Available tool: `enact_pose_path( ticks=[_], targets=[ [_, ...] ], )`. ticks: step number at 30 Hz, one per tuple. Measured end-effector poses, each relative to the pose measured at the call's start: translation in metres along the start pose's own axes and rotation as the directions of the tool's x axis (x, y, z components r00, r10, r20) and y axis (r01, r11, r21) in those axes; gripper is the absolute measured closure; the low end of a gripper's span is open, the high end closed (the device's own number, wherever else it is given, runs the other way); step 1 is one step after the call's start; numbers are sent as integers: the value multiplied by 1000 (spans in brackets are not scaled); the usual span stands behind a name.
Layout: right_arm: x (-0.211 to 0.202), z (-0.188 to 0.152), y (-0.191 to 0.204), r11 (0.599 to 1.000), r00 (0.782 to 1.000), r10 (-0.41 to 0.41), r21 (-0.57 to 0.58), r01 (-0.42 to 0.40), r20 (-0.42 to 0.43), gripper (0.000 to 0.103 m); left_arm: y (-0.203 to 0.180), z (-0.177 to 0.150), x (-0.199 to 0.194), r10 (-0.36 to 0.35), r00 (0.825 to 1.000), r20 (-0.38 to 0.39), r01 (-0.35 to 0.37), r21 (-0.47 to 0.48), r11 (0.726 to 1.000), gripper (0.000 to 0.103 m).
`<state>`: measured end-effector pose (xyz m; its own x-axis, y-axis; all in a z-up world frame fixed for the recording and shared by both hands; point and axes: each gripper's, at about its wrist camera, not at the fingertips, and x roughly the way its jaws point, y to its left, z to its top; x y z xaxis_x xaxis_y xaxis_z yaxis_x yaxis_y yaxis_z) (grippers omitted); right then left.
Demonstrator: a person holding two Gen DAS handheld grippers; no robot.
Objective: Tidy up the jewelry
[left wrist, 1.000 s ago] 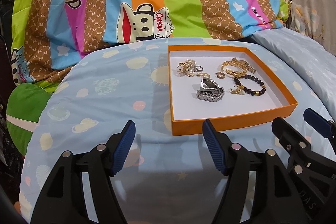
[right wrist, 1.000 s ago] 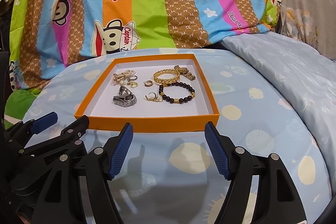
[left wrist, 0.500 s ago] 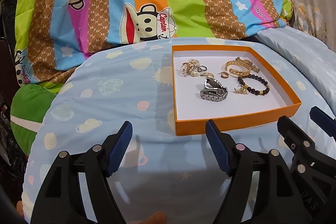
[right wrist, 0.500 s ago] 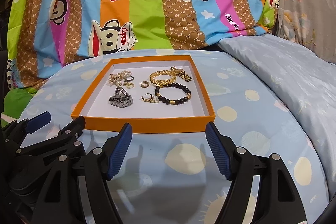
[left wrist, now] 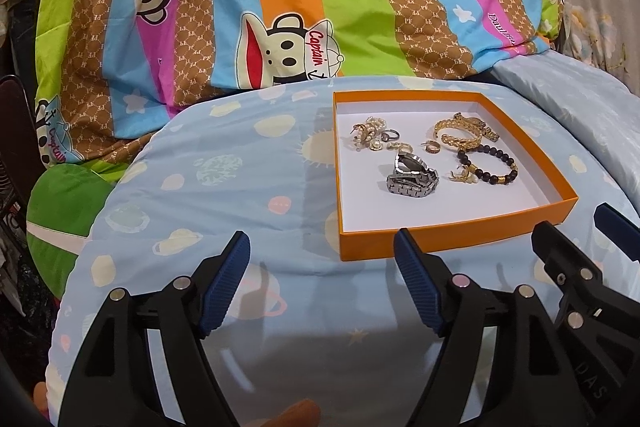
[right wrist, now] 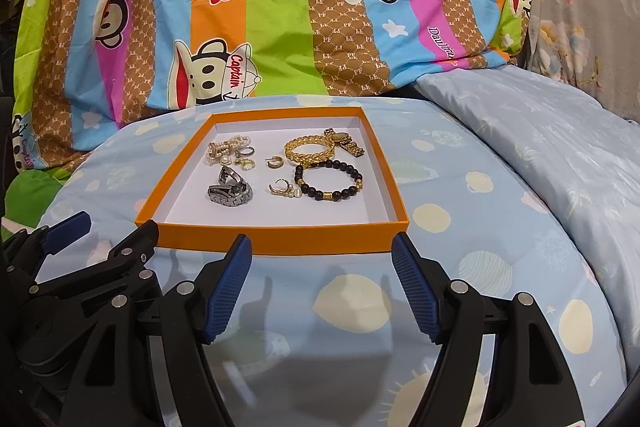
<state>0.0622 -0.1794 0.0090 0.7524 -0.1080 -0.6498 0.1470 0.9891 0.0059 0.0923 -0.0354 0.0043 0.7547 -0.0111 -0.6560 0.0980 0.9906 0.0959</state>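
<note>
Both tools are wide and hold nothing: the left gripper [left wrist: 322,275] and the right gripper [right wrist: 322,277] hang side by side over the blue bed cover [right wrist: 460,195], just before the near edge of the orange box [right wrist: 280,237]. Inside the box a silver watch [right wrist: 231,191] lies toward its left edge, a black bead bracelet [right wrist: 330,181] toward its right edge, and a gold bracelet [right wrist: 310,149] and pearl pieces [right wrist: 226,149] near its far edge

Blue cushion [right wrist: 440,267] w/ orange tray [right wrist: 280,239]
</note>
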Motion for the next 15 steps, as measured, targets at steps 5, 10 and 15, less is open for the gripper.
enact_pose_path(
  ticks=[5, 10, 15],
  targets=[
    [0, 0, 0, 1000, 1000, 0, 0, 0, 1, 32, 0, 1, -1, 1, 1000, 2, -1, 0, 1000, 31],
    [-1, 1, 0, 1000, 1000, 1, 0, -1, 3, 32, 1, 1, -4, 11, 1000, 11, -11, 1, 1000, 31],
    [-1, 1, 0, 1000, 1000, 0, 0, 0, 3, 32, 0, 1, -5, 13, 1000, 15, -13, 1, 1000, 31]
  ],
)
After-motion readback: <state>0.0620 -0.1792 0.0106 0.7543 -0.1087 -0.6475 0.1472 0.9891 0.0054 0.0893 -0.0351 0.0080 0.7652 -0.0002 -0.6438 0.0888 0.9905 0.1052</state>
